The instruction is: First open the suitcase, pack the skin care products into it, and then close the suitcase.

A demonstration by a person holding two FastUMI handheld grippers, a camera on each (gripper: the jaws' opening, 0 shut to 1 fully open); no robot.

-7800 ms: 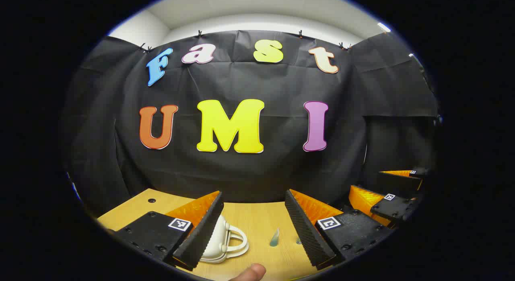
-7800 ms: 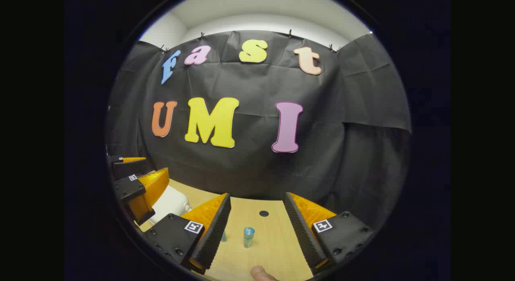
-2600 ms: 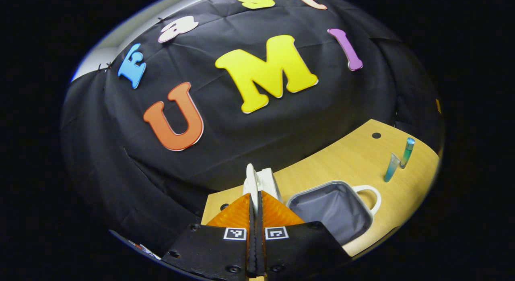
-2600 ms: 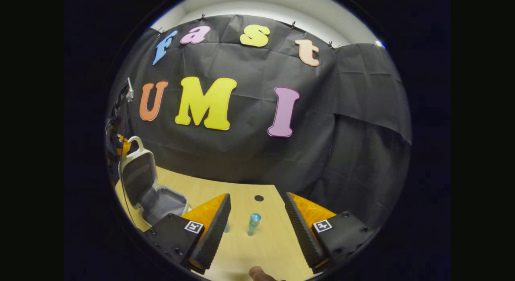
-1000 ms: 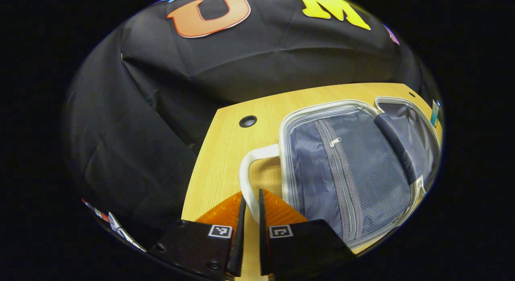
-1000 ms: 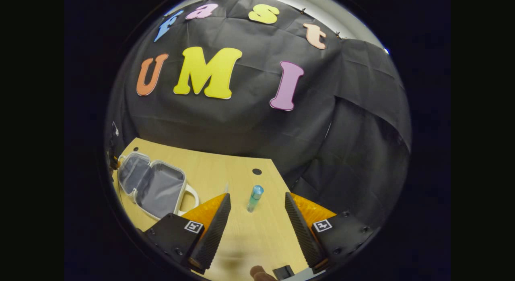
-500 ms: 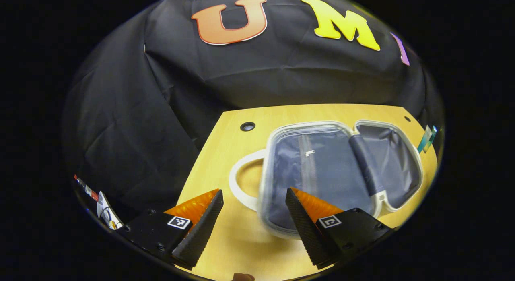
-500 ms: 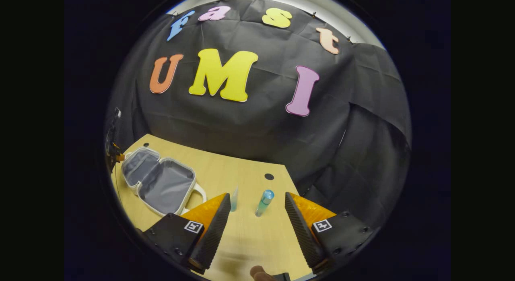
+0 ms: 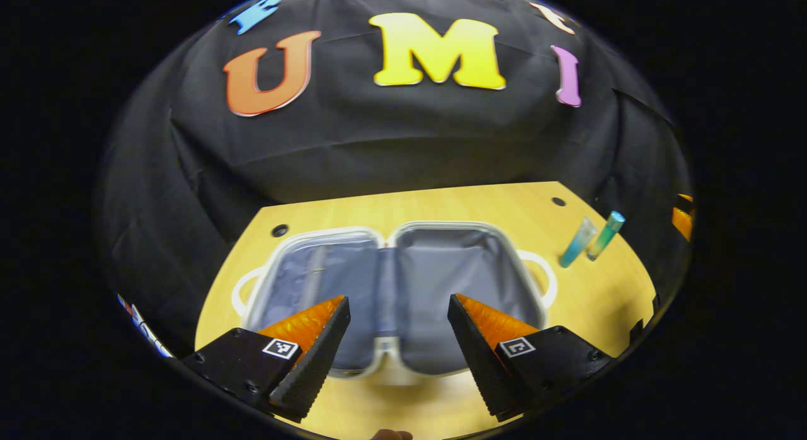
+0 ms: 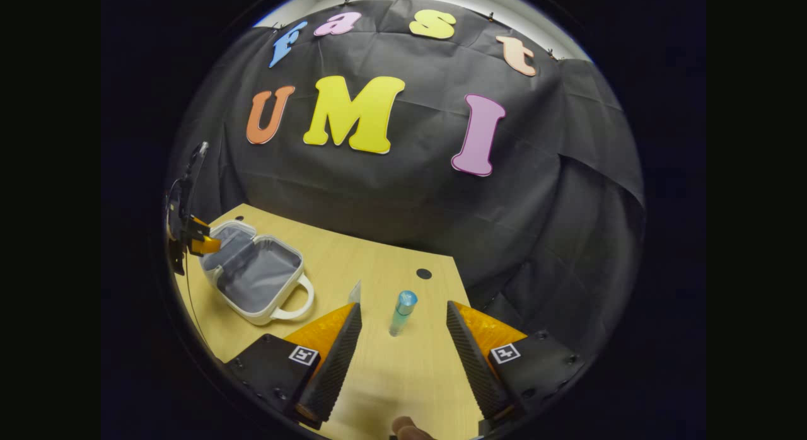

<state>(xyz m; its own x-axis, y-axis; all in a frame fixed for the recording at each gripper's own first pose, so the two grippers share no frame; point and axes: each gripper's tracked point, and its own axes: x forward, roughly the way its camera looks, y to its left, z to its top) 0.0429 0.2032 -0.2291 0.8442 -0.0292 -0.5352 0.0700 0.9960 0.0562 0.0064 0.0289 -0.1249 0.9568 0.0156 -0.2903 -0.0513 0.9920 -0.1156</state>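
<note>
Now the suitcase point(image 9: 435, 270) lies fully open and flat on the table point(image 9: 441, 207), no longer gripped by its handle. Left gripper point(image 9: 398, 339) has released and spread wide above it. Right gripper point(image 10: 403, 345) stays wide, framing the bottle point(image 10: 401, 312).

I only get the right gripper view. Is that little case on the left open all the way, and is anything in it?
Observer: In the left gripper view the suitcase lies open flat, both grey-lined halves bare.
Operator: And the thing half hidden behind my left finger?
Observer: A tube, blue fading to clear, standing beside the teal-capped bottle.
Operator: Is the other gripper holding something?
Observer: No. The left gripper has its jaws wide apart over the suitcase, nothing between them.
</note>
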